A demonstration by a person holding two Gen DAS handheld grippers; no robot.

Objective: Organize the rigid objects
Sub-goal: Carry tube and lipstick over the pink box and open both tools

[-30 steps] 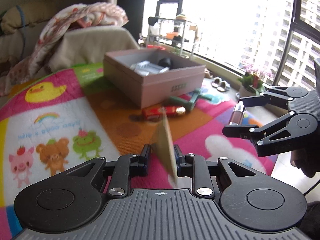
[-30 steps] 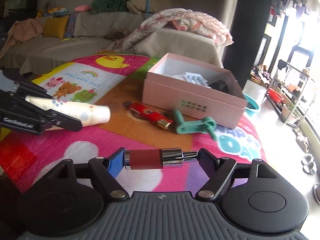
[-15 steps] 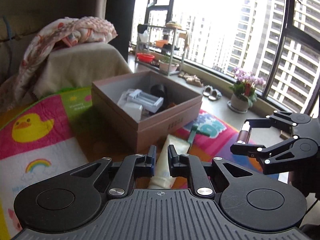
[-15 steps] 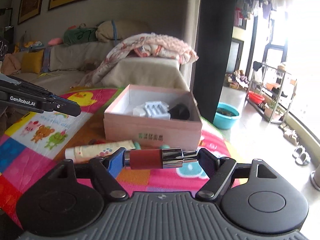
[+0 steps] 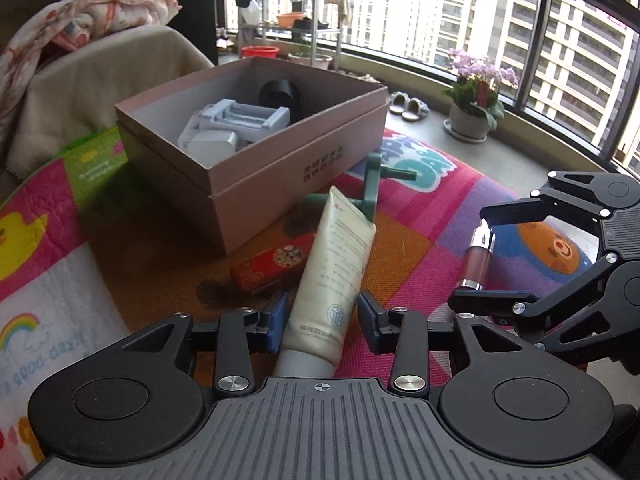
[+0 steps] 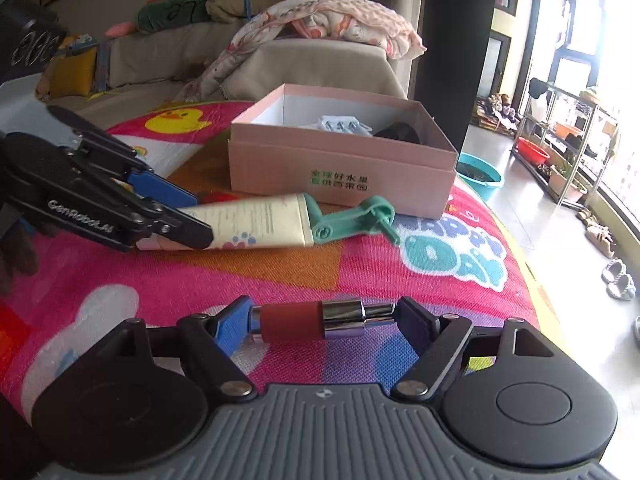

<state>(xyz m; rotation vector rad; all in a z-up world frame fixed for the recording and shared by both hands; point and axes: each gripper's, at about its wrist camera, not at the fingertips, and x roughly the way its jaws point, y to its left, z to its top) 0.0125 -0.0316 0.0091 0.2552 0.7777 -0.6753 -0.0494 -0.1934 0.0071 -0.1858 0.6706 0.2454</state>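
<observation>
left wrist view: left hand-held gripper point(image 5: 322, 322) just parted around a soft, squashy cream tube point(image 5: 334, 280), best held near its stiffer cap end; right hand-held gripper point(image 6: 326, 320) clamps a rigid lipstick point(image 6: 316, 320) endwise.

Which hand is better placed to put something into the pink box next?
Right, probably: the right gripper grips the lipstick, while the left gripper stands open around the cream tube lying outside the pink box.

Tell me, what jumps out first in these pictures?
A cream tube lies on the bright cartoon mat, between the open left claw. Behind it sits a pink box holding bits. The right claw grips a red lipstick by its ends.
</observation>
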